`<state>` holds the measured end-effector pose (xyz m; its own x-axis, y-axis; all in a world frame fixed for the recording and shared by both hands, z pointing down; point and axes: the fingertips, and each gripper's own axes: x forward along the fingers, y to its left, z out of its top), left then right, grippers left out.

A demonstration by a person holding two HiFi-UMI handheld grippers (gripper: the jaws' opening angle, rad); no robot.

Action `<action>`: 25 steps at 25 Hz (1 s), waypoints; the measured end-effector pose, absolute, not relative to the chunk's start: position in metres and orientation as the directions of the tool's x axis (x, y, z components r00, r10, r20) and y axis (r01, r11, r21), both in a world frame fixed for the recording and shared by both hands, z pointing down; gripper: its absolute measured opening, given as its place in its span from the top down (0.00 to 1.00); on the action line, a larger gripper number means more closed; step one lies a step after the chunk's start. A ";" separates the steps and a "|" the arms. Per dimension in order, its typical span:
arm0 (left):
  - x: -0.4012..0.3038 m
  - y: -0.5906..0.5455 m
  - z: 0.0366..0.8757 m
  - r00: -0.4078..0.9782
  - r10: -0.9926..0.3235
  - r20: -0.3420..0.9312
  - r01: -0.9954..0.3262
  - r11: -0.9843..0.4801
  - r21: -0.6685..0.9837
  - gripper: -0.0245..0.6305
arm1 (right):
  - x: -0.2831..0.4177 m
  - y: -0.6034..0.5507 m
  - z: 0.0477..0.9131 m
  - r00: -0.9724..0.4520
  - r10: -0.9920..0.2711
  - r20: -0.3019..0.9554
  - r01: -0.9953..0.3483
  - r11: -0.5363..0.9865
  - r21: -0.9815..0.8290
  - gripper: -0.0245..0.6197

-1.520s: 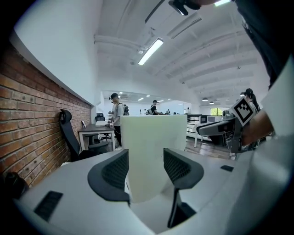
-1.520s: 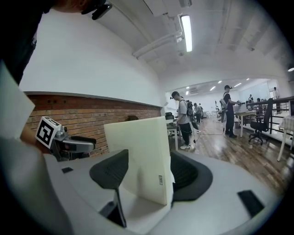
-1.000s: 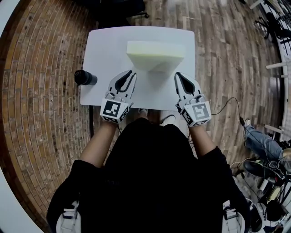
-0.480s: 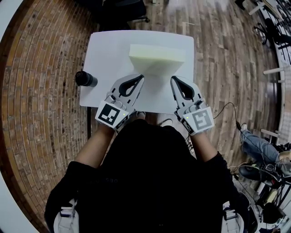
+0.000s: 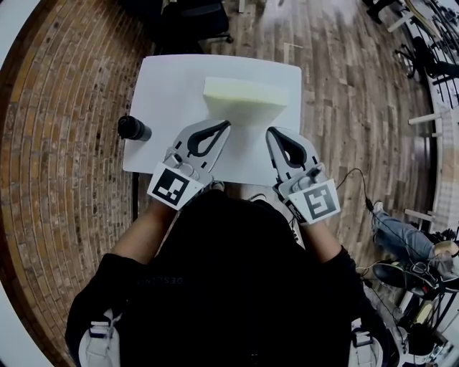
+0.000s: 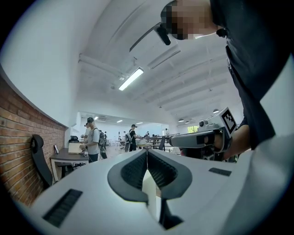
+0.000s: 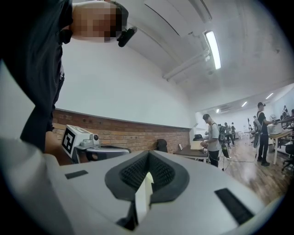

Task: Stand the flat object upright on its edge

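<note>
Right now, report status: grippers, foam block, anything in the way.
Grippers: left gripper shut, empty; right gripper shut, empty. Pale foam block on white table, apparently on edge, untouched. One black cylinder at table's left edge, out of the way.

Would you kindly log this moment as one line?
left gripper: shut, empty | right gripper: shut, empty | foam block: on table

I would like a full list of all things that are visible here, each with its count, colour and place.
table: one, white, centre of the head view
foam block: one, pale yellow, on the table's far half
cylinder: one, black, at the table's left edge
chair: one, dark, beyond the table
left gripper: one, white and black, jaws shut, empty, over the table's near part
right gripper: one, same colours, jaws shut, empty, beside the left one
</note>
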<state>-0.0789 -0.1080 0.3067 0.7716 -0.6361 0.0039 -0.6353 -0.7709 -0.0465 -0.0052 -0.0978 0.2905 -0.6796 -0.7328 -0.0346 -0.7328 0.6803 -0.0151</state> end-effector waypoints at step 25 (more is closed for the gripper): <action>-0.070 -0.129 0.306 0.779 -0.627 0.007 -0.626 -0.779 -0.048 0.93 | 0.001 -0.117 0.298 -0.666 -0.745 -0.018 -0.745 0.667 -0.025 0.95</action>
